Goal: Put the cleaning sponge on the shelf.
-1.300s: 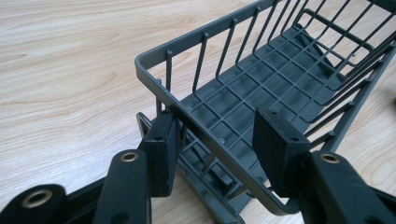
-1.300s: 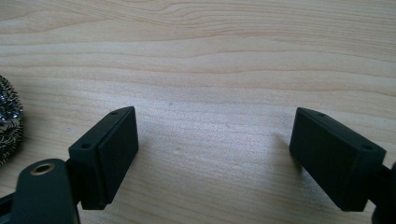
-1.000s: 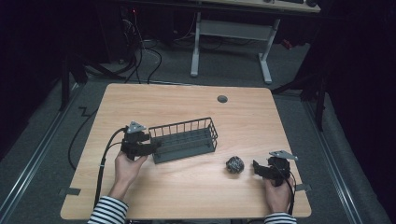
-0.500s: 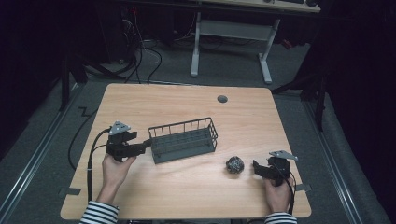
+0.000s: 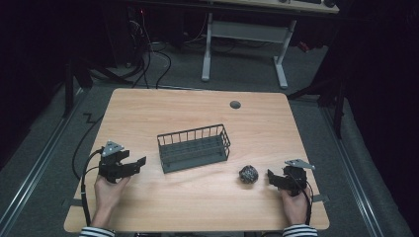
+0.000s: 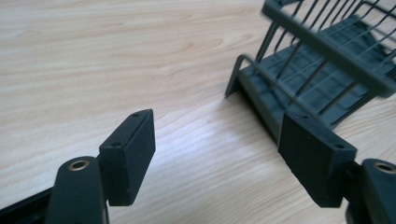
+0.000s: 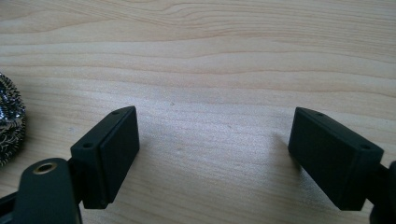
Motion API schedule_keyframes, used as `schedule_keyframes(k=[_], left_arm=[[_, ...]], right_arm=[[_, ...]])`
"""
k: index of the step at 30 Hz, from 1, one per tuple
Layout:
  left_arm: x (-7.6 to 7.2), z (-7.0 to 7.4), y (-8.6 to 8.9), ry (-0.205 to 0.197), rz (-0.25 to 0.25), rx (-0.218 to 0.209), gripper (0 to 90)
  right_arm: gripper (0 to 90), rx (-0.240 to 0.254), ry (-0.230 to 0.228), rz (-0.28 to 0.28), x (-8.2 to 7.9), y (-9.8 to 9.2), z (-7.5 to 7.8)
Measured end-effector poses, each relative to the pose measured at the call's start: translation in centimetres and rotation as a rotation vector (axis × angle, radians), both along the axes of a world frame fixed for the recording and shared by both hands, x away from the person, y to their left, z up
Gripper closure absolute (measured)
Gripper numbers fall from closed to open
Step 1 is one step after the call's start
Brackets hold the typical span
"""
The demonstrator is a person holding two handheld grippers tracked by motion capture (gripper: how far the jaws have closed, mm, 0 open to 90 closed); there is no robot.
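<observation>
A dark wire basket (image 5: 194, 146) stands empty near the middle of the wooden table (image 5: 197, 108). My left gripper (image 5: 141, 161) lies a short way off its left end and points at it. Its jaws have just been opening and nothing is between them. In the left gripper view the basket's end (image 6: 327, 60) sits at the upper right, beyond the open left gripper (image 6: 219, 135). A steel wool ball (image 5: 248, 174) rests on the table right of the basket. My right gripper (image 5: 272, 177) is open just right of the ball. The ball (image 7: 9, 121) shows left of the right gripper (image 7: 212, 140).
A round cable hole (image 5: 235, 104) sits near the table's far edge. Behind the table stands a white desk frame (image 5: 242, 34), with cables on the dark floor (image 5: 148, 59). Bare wood lies in front of the basket.
My left gripper has drawn back to the left, away from the basket's left end, and its jaws stand wider. The basket, the ball and the right gripper have kept still.
</observation>
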State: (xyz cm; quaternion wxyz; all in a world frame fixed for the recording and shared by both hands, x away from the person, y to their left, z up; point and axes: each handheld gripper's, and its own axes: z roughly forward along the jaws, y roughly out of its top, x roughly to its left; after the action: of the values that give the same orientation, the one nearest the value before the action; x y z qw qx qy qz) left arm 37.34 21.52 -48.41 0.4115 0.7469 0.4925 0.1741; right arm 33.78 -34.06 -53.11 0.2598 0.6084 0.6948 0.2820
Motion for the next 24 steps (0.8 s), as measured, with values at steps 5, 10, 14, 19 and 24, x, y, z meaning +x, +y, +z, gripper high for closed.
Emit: schedule_keyframes(k=[5,10,14,19,24], left_arm=[[-0.3,-1.5,0.5,0.015,0.027,0.030,27.1],[-0.6,-3.1,1.5,0.026,0.087,0.033,26.3],[-0.7,-3.8,1.8,0.033,0.107,0.048,25.9],[-0.6,-4.2,1.8,0.035,0.116,0.079,25.6],[-0.4,-4.7,1.7,0.053,0.125,0.089,24.2]], right_arm=[[18.4,0.002,-0.005,0.021,-0.1,0.1,0.0],[22.0,0.005,-0.007,0.044,-0.4,0.2,0.0],[24.6,0.006,-0.016,0.058,-0.6,0.3,0.0],[26.4,0.003,-0.016,0.066,-0.8,0.3,0.1],[26.6,0.030,-0.018,0.065,-1.2,0.0,0.1]])
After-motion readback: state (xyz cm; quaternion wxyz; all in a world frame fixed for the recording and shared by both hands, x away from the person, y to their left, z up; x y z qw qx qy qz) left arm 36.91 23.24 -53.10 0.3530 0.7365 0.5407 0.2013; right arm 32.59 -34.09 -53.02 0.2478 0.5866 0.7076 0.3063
